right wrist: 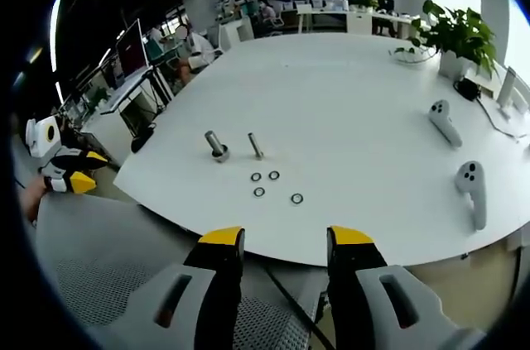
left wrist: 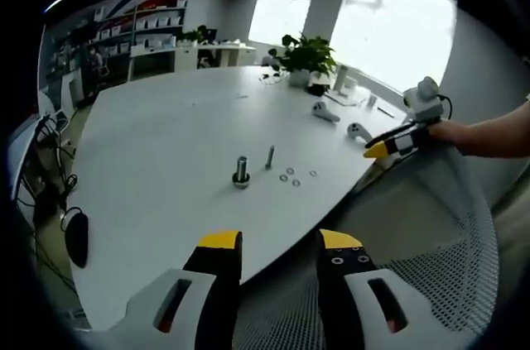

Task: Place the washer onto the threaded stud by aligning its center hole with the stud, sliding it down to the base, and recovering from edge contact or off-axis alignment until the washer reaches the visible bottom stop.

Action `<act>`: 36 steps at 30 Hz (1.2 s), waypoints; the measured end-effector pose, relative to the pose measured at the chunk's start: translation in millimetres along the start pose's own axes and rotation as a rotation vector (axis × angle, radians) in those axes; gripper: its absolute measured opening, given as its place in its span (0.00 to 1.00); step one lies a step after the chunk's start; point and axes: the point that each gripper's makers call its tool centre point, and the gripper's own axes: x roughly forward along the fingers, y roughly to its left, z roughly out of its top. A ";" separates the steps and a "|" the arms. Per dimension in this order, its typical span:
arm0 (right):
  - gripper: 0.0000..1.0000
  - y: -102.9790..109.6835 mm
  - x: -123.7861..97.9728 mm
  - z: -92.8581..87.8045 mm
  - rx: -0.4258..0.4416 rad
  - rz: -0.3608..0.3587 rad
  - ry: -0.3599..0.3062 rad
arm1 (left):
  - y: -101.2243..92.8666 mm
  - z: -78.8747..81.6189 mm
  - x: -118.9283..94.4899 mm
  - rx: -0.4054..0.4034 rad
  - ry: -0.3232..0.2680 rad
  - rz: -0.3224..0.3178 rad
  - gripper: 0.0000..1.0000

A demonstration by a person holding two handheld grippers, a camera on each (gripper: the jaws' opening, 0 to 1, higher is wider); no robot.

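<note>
White worktop (left wrist: 166, 143) in left gripper view, big and rounded. Left gripper (left wrist: 280, 244) low at near edge, yellow-tipped jaws spread, nothing between them. Mid-worktop: threaded stud (left wrist: 270, 156) upright, a thicker bolt (left wrist: 241, 172) just left of it, washers (left wrist: 296, 177) lying flat just right of the stud, none on it. Right gripper (left wrist: 379, 150) at the right edge, off the worktop, held by a hand (left wrist: 451, 132); cannot tell its jaws there. Potted plant (left wrist: 304, 58) and two white controllers (left wrist: 339, 121) far right. Mesh chair back (left wrist: 447, 226) near right.

Right gripper view: right gripper (right wrist: 284, 241) near edge, jaws spread, empty. Stud (right wrist: 256, 146) upright, bolt (right wrist: 217, 147) left of it, four washers (right wrist: 272, 185) flat, nearer than the stud. Left gripper (right wrist: 86, 170) far left, off the worktop (right wrist: 331, 93). Controllers (right wrist: 460, 160) right, plant (right wrist: 455, 35) far right.
</note>
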 end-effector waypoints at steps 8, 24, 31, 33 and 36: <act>0.42 -0.5 -1.8 2.4 0.012 -0.005 -0.016 | -1.9 0.2 0.1 0.001 0.001 -0.012 0.34; 0.42 0.7 -1.2 2.3 0.004 -0.005 -0.010 | 3.3 -4.5 0.7 -0.016 0.020 0.007 0.36; 0.42 2.4 -0.3 -1.7 -0.008 -0.002 0.010 | 7.9 -4.7 -1.1 -0.019 0.017 0.029 0.37; 0.43 2.0 -0.4 -1.4 -0.010 -0.005 0.009 | 8.8 -4.4 -1.2 -0.022 0.014 0.033 0.37; 0.43 1.7 0.0 -1.2 -0.012 -0.004 0.010 | 8.6 -3.1 -0.7 -0.020 0.010 0.032 0.37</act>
